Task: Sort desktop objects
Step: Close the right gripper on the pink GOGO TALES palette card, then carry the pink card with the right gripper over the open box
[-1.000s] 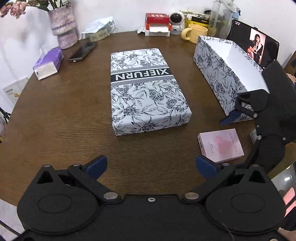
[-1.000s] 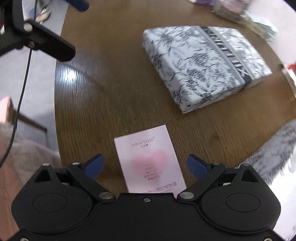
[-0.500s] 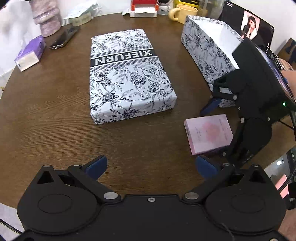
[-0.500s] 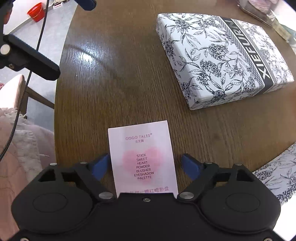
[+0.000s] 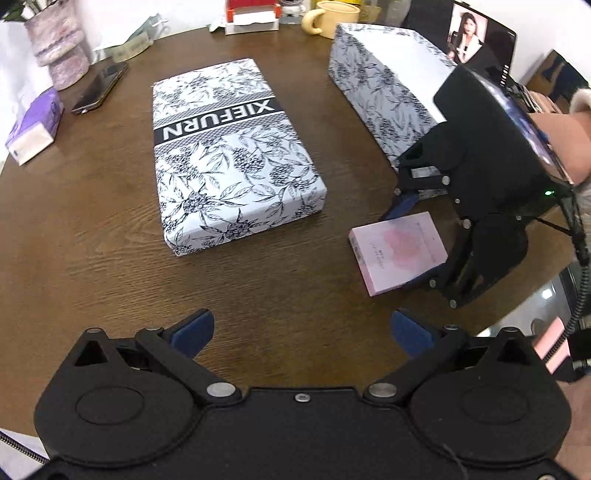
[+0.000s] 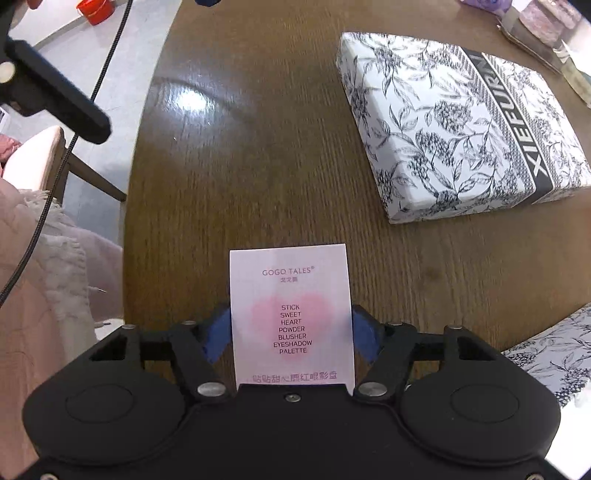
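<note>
A pink-and-white eyeshadow palette box lies near the table's front right edge, and my right gripper is shut on it, one blue pad pressed against each long side. From the left wrist view the same palette box sits tilted between the fingers of the right gripper, with a hand behind it. My left gripper hovers open over bare wood, holding nothing. A closed floral box marked XIEFURN lies mid-table. An open floral box stands to the right of it.
Along the back are a phone, a purple tissue pack, a vase, a red-and-white box, a yellow mug and a lit screen. A chair stands beyond the table edge.
My right gripper slid forward around the palette box and closed from wide open until its pads met the box's sides. The left gripper shifted slightly and stayed open.
</note>
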Motion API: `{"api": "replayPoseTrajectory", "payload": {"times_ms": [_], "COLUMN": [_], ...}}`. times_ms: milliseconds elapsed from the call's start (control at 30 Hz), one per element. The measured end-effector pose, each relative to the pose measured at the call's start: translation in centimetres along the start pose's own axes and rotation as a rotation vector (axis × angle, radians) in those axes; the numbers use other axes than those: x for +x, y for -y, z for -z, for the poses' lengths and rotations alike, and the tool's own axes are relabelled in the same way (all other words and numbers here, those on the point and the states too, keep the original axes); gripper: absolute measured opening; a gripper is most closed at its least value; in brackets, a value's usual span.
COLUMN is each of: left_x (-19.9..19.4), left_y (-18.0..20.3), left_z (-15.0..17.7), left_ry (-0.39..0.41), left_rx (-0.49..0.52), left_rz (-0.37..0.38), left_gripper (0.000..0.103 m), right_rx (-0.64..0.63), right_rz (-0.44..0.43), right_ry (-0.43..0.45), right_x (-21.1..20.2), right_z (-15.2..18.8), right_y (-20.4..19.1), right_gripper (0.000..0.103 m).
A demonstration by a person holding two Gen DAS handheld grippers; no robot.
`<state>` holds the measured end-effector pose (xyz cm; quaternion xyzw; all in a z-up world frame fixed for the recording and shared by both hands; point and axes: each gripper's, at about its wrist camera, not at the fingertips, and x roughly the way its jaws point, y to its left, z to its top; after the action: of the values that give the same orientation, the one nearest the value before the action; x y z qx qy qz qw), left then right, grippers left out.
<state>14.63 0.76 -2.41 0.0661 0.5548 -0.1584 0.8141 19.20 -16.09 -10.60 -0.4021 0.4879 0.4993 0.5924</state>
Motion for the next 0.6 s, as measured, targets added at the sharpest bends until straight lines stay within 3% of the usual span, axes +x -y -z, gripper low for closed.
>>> {"api": "replayPoseTrajectory", "payload": {"times_ms": [167, 367, 600], "left_x": [-2.6, -6.3, -7.4], "left_y": [0.2, 1.2, 2.7], "left_z": [-1.5, -4.6, -9.5], "left_ry": [0.016, 0.08, 0.114], "left_rx": [0.065, 0.164, 0.214], "left_rz": [0.014, 0.005, 0.036], "left_gripper": [0.103, 0.103, 0.103], "right_rx": [0.011, 0.042, 0.053], "right_rz": [0.003, 0.041, 0.141], "right_ry": [0.088, 0.207, 0.263], "right_x": [-3.3, -8.9, -15.1], "right_z": [-0.3, -3.4, -1.8], "right_y": [-0.2, 1.9, 5.1], "right_gripper": [0.07, 0.07, 0.07]}}
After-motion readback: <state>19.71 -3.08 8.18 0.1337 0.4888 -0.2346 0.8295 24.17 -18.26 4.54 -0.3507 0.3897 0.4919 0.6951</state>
